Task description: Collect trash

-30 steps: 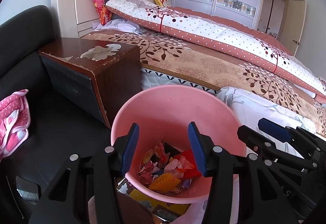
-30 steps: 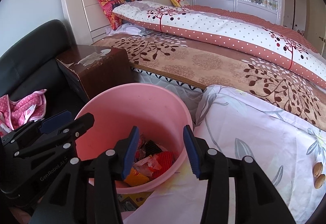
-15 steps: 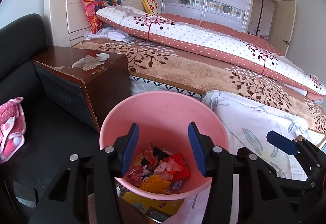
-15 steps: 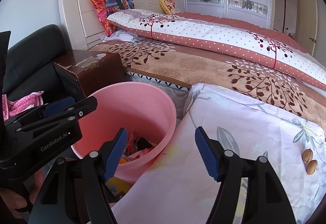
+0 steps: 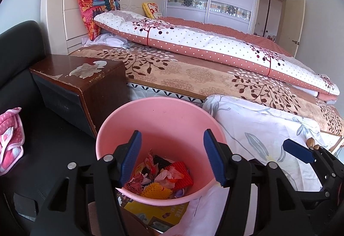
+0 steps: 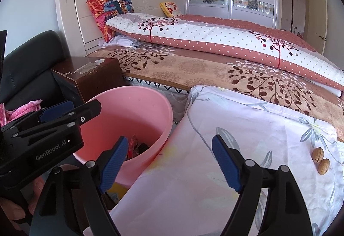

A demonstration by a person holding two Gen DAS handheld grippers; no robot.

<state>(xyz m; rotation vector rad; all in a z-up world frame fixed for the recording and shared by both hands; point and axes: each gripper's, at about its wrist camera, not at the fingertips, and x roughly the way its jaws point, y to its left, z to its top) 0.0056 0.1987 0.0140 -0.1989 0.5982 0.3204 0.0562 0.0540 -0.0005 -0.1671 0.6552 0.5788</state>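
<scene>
Pink plastic bin [image 5: 154, 120] lower centre, wrappers inside | 2 walnuts [image 6: 320, 160] lower right on floral sheet [image 6: 215, 171]: hard, light, round, may roll, pinch across middle | L gripper [image 5: 172, 156] & R gripper [image 6: 172, 163] just spread wide, both empty

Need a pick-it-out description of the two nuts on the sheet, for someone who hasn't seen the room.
Start at the bed, then drop to the white floral sheet in front of it, right of the pink bucket. Near the sheet's right edge lie two walnuts, close together. They are the only small, round, brown things on that pale cloth.
</scene>
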